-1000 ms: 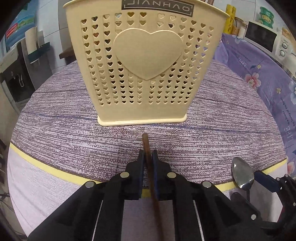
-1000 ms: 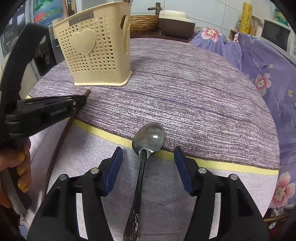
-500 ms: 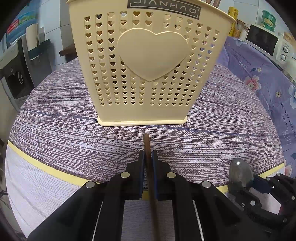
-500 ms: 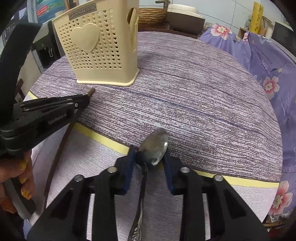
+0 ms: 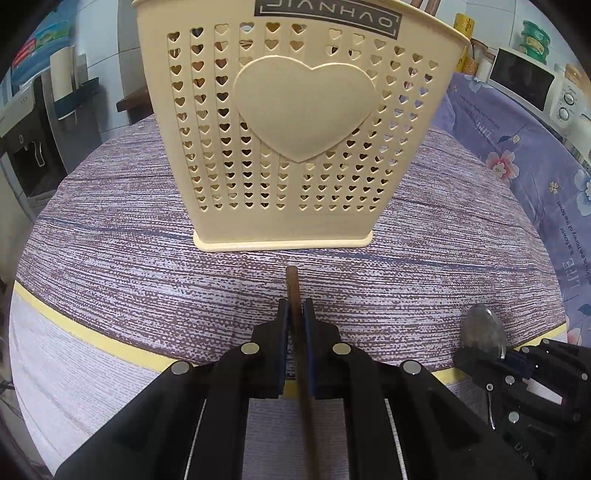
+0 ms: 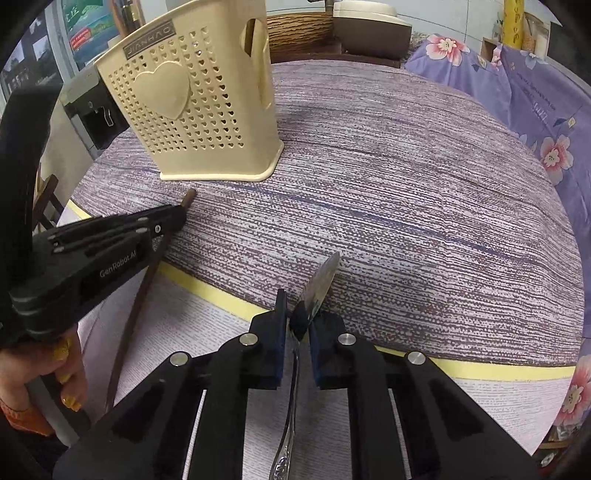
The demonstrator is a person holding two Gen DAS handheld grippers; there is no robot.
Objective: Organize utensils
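Note:
A cream utensil holder (image 5: 295, 125) with heart-shaped holes stands on the round table, straight ahead of my left gripper (image 5: 294, 314). That gripper is shut on a brown chopstick (image 5: 293, 286), whose tip points at the holder's base. The holder also shows in the right wrist view (image 6: 199, 110), at the upper left. My right gripper (image 6: 297, 314) is shut on a metal spoon (image 6: 321, 284), gripped at the neck and turned on edge, bowl forward. The left gripper (image 6: 173, 221) with its chopstick (image 6: 136, 310) shows at the left there. The right gripper and spoon (image 5: 482, 328) show in the left view.
The table wears a purple striped cloth (image 6: 406, 177) with a yellow band near its front edge. A purple floral cloth (image 5: 517, 147) lies to the right, with a microwave (image 5: 528, 81) behind. Chopstick tops (image 5: 424, 5) stick out of the holder. A brown pot (image 6: 369, 29) stands at the back.
My right gripper closed on the spoon and lifted it, turning the bowl on edge. My left gripper moved closer to the holder with the chopstick held.

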